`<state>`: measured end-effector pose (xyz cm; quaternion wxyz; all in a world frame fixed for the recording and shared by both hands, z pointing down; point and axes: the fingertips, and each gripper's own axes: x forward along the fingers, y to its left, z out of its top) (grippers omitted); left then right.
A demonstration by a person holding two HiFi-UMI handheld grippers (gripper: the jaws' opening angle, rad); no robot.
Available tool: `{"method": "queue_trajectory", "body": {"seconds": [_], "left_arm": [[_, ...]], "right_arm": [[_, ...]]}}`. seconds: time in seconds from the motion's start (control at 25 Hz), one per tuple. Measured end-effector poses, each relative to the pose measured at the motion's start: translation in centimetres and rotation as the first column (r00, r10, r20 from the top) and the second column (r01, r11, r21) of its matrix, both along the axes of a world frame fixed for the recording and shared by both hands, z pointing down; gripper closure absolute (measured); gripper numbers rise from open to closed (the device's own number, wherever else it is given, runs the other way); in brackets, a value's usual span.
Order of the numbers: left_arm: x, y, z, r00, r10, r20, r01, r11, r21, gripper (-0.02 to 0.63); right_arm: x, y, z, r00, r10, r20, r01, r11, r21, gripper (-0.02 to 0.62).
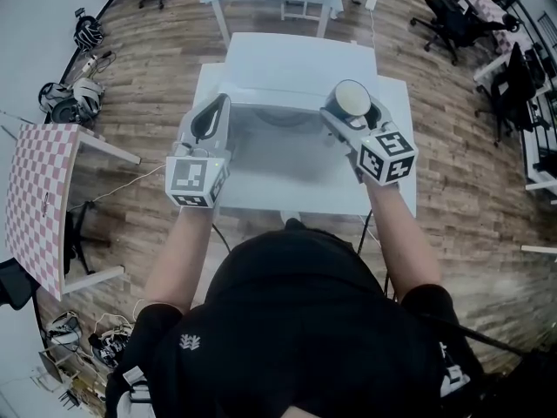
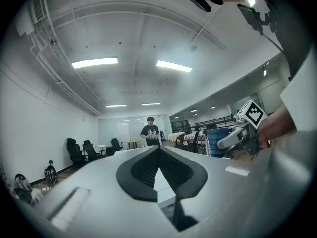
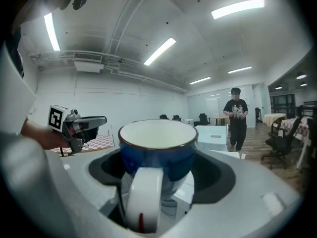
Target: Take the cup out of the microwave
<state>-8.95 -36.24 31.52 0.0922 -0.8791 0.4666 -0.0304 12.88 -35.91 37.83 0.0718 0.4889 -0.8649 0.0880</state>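
The cup (image 3: 157,150) is blue outside and white inside, with a white handle turned toward the camera. It sits upright, clamped between the jaws of the right tool (image 1: 350,110), above the right front of the white microwave (image 1: 296,64) on the desk (image 1: 402,103).

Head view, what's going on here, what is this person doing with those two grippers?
A person stands over a white table with a gripper in each hand. The right gripper has its fingers closed on a blue cup with a white inside, held upright in the air above the table. The left gripper is empty, fingers together, raised alongside. The cup is out in the open, not inside any appliance.
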Motion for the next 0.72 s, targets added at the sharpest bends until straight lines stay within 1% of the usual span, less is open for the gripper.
{"method": "queue_trajectory", "body": {"seconds": [0.16,0.36,0.48,0.72], "left_arm": [[-0.3,0.05,-0.19,1.0,-0.001,0.006,0.001,1.0,0.005,0.599],[-0.07,0.22,-0.23,1.0,0.001,0.004,-0.001,1.0,0.011,0.6],[0.31,0.14,-0.29,1.0,0.003,0.006,-0.003,1.0,0.013,0.6],[0.01,-0.37,-0.41,1.0,0.01,0.005,-0.01,1.0,0.011,0.598]], "right_arm": [[-0.28,-0.07,-0.08,1.0,0.002,0.025,-0.002,1.0,-0.005,0.202],[-0.15,0.12,-0.12,1.0,0.002,0.017,-0.002,1.0,0.001,0.202],[-0.02,0.22,-0.01,1.0,0.0,0.029,0.0,1.0,-0.002,0.202],[-0.8,0.12,0.35,1.0,-0.005,0.026,0.006,1.0,-0.005,0.202]]}}
